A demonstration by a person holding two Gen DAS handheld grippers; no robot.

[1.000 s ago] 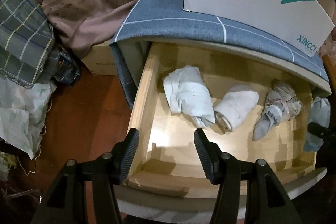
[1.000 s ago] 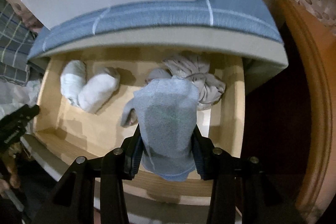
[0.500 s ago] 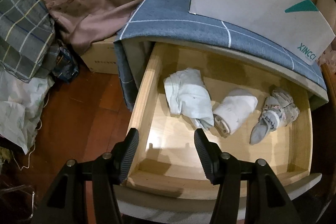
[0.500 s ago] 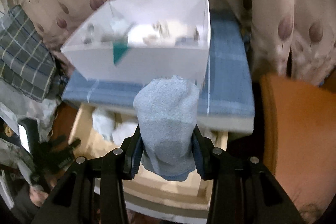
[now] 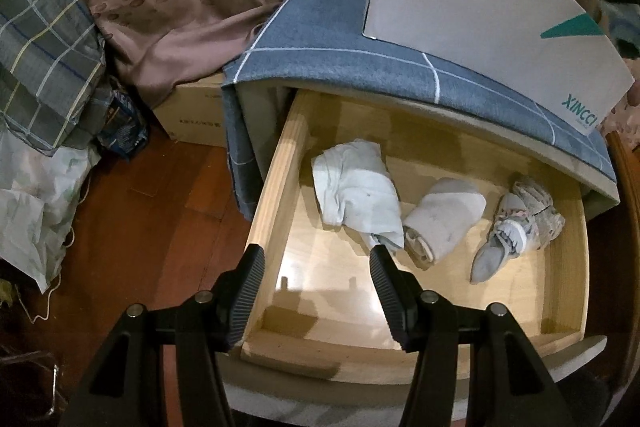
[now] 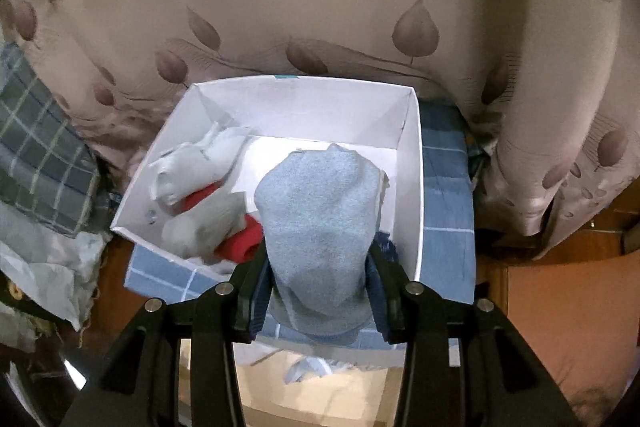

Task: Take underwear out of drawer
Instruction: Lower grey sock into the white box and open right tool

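My right gripper (image 6: 318,259) is shut on a rolled light-blue underwear (image 6: 320,223), held above the open white box (image 6: 412,167) on the nightstand. The box holds white and red rolled garments (image 6: 200,195). In the left wrist view the wooden drawer (image 5: 280,187) stands pulled out with three rolls inside: a pale one (image 5: 356,191), a white one (image 5: 444,219) and a grey patterned one (image 5: 520,223). My left gripper (image 5: 316,263) hangs open over the drawer's front left corner, holding nothing. The blue roll in the right gripper shows at the top right edge (image 5: 612,7).
A blue checked cloth (image 5: 340,59) covers the nightstand top under the white box (image 5: 480,19). A leaf-patterned curtain (image 6: 320,7) hangs behind. Plaid fabric (image 5: 40,59), a cardboard box (image 5: 192,115) and a plastic bag (image 5: 36,195) lie on the wooden floor at left.
My right gripper has lifted the light-blue roll out of the drawer and carried it up over the white box. The left gripper has stayed open over the drawer.
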